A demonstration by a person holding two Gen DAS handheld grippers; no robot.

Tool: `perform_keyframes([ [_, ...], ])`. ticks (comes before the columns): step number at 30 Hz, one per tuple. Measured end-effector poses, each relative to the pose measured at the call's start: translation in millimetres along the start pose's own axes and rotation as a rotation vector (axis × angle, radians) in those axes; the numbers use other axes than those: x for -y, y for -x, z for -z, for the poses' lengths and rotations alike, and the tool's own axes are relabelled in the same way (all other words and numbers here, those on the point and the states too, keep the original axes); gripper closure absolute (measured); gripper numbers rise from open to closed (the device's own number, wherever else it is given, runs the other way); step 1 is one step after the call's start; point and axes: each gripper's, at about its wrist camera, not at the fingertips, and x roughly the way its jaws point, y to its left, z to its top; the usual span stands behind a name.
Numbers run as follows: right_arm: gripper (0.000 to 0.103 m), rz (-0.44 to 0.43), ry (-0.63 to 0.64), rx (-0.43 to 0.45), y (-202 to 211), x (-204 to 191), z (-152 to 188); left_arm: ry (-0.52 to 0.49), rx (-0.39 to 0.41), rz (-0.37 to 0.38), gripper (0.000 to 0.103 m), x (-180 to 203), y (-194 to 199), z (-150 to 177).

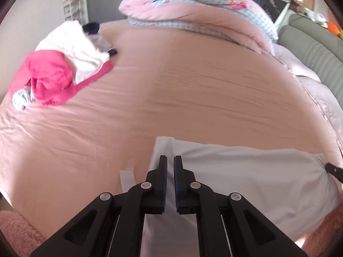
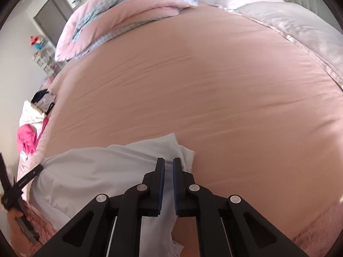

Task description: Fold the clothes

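A white garment (image 1: 246,171) lies partly folded at the near edge of a bed with a pink sheet (image 1: 171,90). My left gripper (image 1: 170,157) is shut on the garment's left end, and the cloth runs down between its blue pads. In the right wrist view the same white garment (image 2: 96,171) stretches to the left. My right gripper (image 2: 169,159) is shut on its right end, with cloth pinched between the pads. The garment spans the two grippers. The left gripper's black fingers (image 2: 23,181) show at the far left, with a hand (image 2: 15,214) below them.
A pile of clothes lies at the bed's far left: a hot-pink piece (image 1: 49,77), a cream one (image 1: 72,42) and something dark behind. A folded pink and blue-check quilt (image 1: 193,10) sits at the far side, a pale lilac cover (image 2: 289,21) along the right, and a fluffy pink blanket (image 1: 19,231) at the near edge.
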Motion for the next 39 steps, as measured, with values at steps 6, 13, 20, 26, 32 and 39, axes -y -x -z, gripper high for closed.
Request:
perform_keyframes([
  [6,0.077,-0.077,0.176,-0.008,15.1,-62.3,40.6,-0.197,-0.065,0.240,0.097,60.1,17.1,31.0],
  [13,0.077,0.031,0.360,-0.046,7.8,-87.5,71.9,-0.254,-0.166,0.207,0.096,62.2,13.1,49.6],
  [20,0.077,0.039,0.239,-0.046,23.2,-54.8,78.1,-0.135,-0.130,0.118,0.096,28.3,30.8,56.5],
  [26,0.044,-0.017,0.093,0.137,50.4,-28.1,67.8,0.145,-0.192,0.150,0.096,-24.7,28.2,58.5],
  [32,0.044,0.090,-0.048,-0.062,13.2,3.2,69.9,0.153,-0.131,0.104,0.096,-23.1,41.1,49.7],
  [39,0.044,0.134,-0.007,-0.024,17.4,4.3,61.6,0.112,-0.124,0.077,0.096,-24.7,28.1,26.8],
])
